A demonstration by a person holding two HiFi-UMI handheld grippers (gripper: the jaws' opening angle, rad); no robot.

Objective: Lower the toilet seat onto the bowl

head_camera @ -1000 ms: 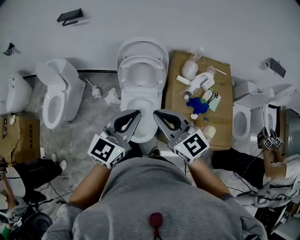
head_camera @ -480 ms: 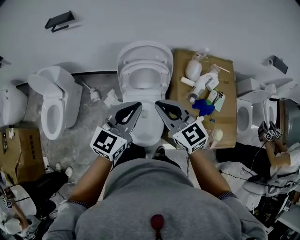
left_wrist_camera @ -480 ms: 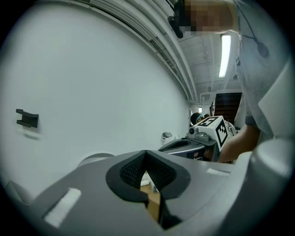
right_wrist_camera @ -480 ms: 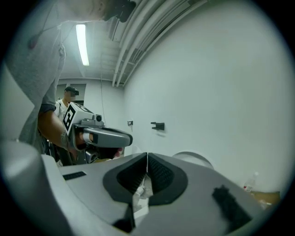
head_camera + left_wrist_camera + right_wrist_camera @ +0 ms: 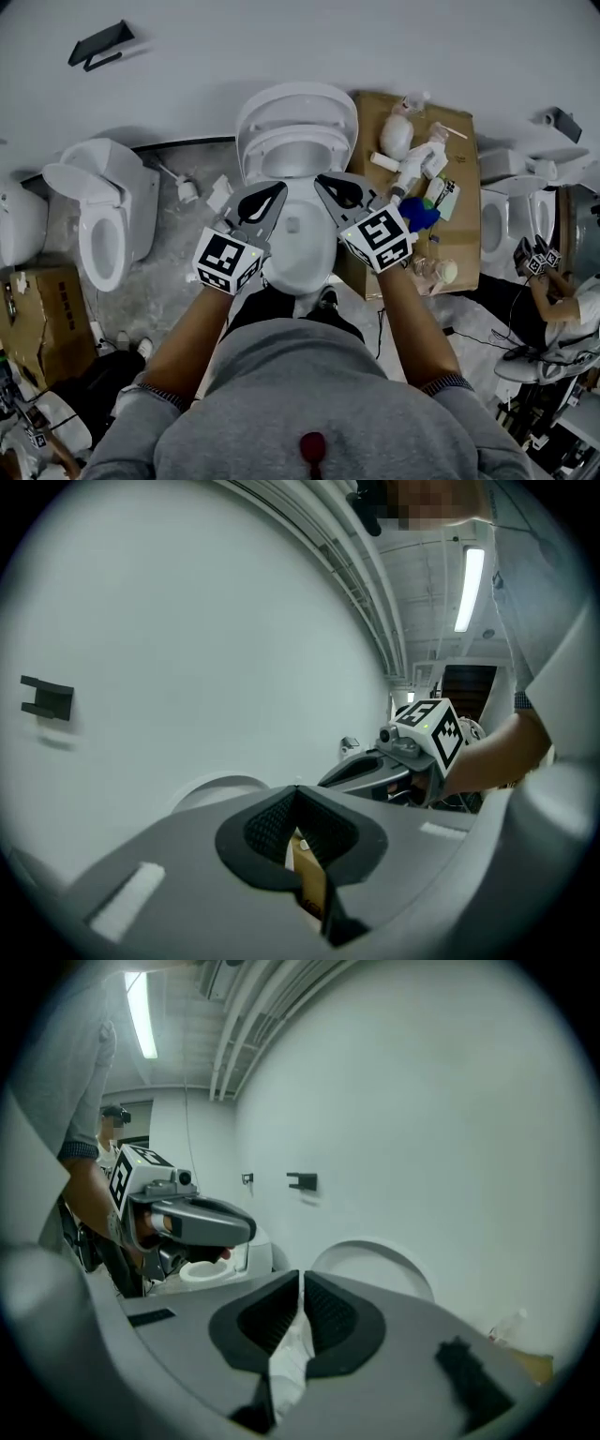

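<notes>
Hovering above the toilet bowl (image 5: 302, 251), we had the left gripper (image 5: 268, 195) and right gripper (image 5: 334, 186) pinched together on nothing, while the toilet seat (image 5: 298, 139) stood raised at the bowl's rear, just beyond both tips, about equally near each.

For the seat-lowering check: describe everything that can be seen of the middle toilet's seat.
The seat is a glossy white oval ring, plastic by the look. It stands raised, nested against the white lid behind it, and both lean back toward the wall. The bowl below it is uncovered. The left tool and right tool are shut just in front of its lower edge. Neither grips it, and whether they touch it can't be told.
</notes>
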